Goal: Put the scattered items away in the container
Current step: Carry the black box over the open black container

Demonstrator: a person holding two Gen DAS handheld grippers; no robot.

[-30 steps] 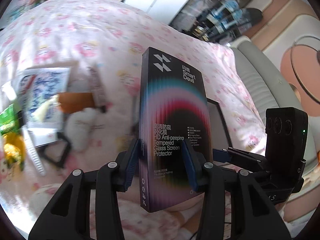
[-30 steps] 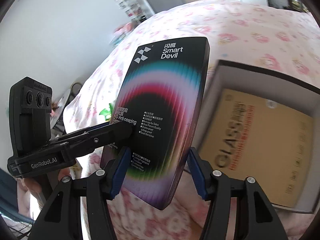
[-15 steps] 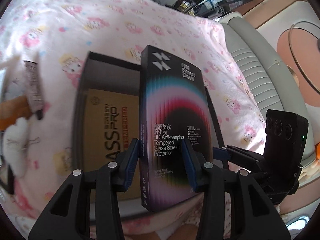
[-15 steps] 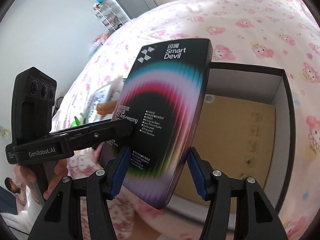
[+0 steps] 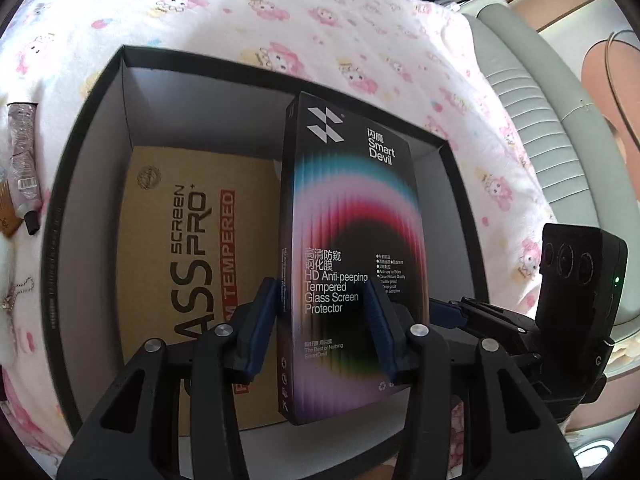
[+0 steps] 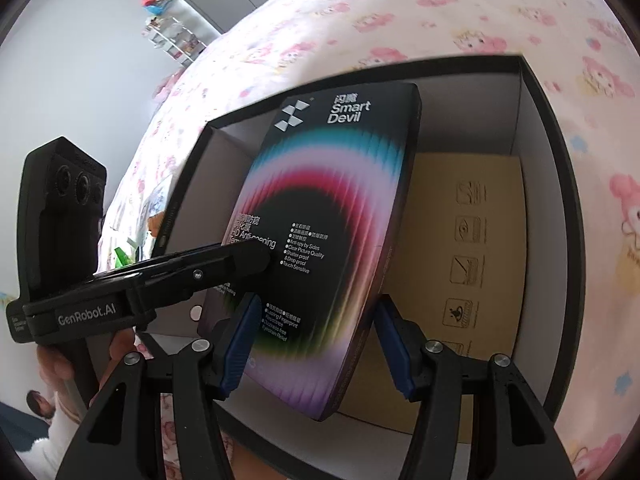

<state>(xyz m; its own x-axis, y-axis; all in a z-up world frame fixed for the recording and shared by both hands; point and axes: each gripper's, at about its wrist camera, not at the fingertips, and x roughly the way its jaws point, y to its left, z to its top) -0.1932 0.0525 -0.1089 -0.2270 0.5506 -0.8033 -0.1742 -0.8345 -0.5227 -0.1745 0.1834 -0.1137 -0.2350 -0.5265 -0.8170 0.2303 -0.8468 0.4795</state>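
A black "Smart Devil" screen-protector box [image 5: 348, 220] [image 6: 332, 200] hangs tilted over an open black container [image 5: 80, 160] [image 6: 560, 200] with white inner walls. My left gripper [image 5: 322, 324] is shut on the box's lower part, one blue pad on its face and one at its left side. My right gripper [image 6: 316, 344] is shut across the box's width, near the lower end. From the right wrist view, the left gripper [image 6: 256, 258] reaches in from the left onto the box's face. A brown "Glass Screen Pro+" package [image 5: 180, 240] [image 6: 460, 260] lies flat on the container's floor.
The container rests on a pink cartoon-print bed cover [image 5: 280, 12]. A grey wrapped tube [image 5: 22, 160] and a small chain [image 5: 16, 292] lie left of it. A grey padded sofa edge [image 5: 560, 120] runs along the right. A person's hand [image 6: 52, 360] holds the left gripper.
Both grippers carried the box across the bed and downward. The scattered items slid out to the left, and the open container now fills the view beneath the box.
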